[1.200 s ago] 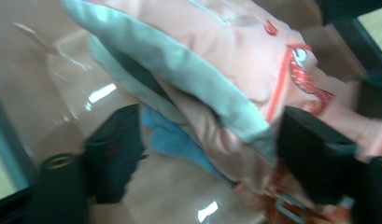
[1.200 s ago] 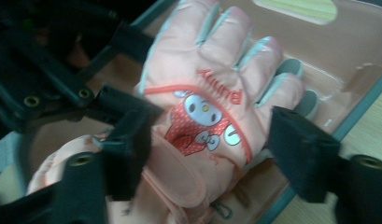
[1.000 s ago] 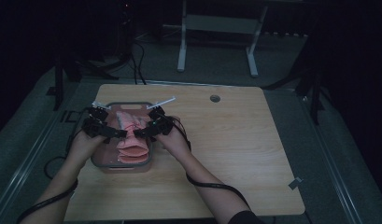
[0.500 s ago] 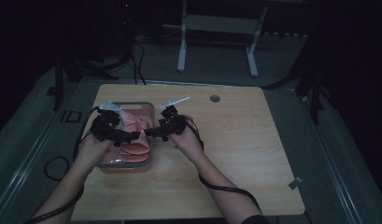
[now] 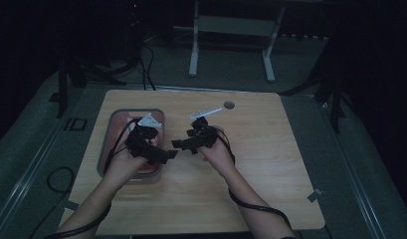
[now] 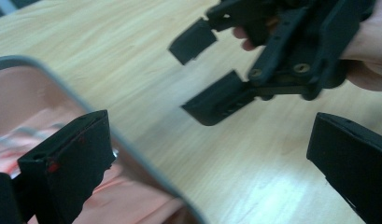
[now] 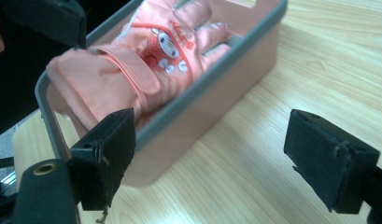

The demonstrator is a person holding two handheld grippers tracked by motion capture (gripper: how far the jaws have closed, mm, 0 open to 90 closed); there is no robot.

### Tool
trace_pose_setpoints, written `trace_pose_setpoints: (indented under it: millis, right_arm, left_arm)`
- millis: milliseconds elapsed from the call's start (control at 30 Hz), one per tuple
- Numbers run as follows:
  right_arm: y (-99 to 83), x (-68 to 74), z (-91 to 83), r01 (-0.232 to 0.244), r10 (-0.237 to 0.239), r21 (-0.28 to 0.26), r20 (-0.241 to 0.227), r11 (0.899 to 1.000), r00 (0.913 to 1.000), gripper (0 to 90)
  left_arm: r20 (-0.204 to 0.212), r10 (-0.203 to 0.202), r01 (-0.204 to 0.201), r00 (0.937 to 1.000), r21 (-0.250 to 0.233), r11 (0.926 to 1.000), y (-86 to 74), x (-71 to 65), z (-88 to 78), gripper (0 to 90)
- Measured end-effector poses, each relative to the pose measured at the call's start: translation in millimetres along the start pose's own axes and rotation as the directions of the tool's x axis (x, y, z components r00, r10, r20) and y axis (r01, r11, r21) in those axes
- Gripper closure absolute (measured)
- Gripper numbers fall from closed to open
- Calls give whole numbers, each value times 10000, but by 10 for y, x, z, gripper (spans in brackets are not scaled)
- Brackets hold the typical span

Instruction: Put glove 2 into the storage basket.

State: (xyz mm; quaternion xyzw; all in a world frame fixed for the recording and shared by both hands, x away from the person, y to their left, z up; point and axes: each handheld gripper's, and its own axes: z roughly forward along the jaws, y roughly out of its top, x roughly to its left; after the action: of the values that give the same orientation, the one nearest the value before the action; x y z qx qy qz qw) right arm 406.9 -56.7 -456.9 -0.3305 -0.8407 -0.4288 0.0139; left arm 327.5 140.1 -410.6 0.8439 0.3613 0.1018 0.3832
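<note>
Inside the pink bin [image 7: 216,88] lay the pink glove [image 7: 146,60]; left gripper [image 6: 212,158] and right gripper [image 7: 209,154], jaws wide and just opened further, gripped nothing, apparently having released it.

— What am I looking through up top?

— My high view sits above my side of the table [image 5: 270,164], facing forward and down, far enough to take in the floor beyond.

— And the two gripper views?

— Each rides close, low over the wood. My left gripper view faces the right gripper [image 6: 226,70]; my right gripper view faces the pink bin [image 7: 212,93]. All three share that bin's rim.
</note>
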Motion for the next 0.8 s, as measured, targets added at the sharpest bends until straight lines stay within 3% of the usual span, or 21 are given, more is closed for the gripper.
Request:
trace_pose_setpoints:
  millis: [133, 233, 400, 533, 800]
  right_arm:
    - [-75, -46, -57, 30, -29, -24, 39, 10000, 10000, 158]
    - [-181, -98, -120, 110, -110, 22, 75, 9999, 9999, 149]
    - [-316, -157, -201, 323, -323, -10, 172, 9995, 9993, 149]
    - [-437, -218, -246, 554, -561, 225, 335, 9982, 9979, 137]
    - [-689, -308, -285, 847, -859, 351, 367, 9958, 9956, 136]
  left_arm:
    - [106, 278, -278, 9996, 14, 9996, 33, -100, 74, 6]
    - [495, 420, -421, 9979, -2, 9991, 55, -210, 173, 6]
    - [708, 749, -757, 9947, 91, 9971, 51, -330, 286, 6]
    - [926, 896, -917, 9917, 188, 9956, 36, -415, 381, 6]
    - [1432, 1338, -1396, 9806, 311, 9897, -35, -573, 574, 6]
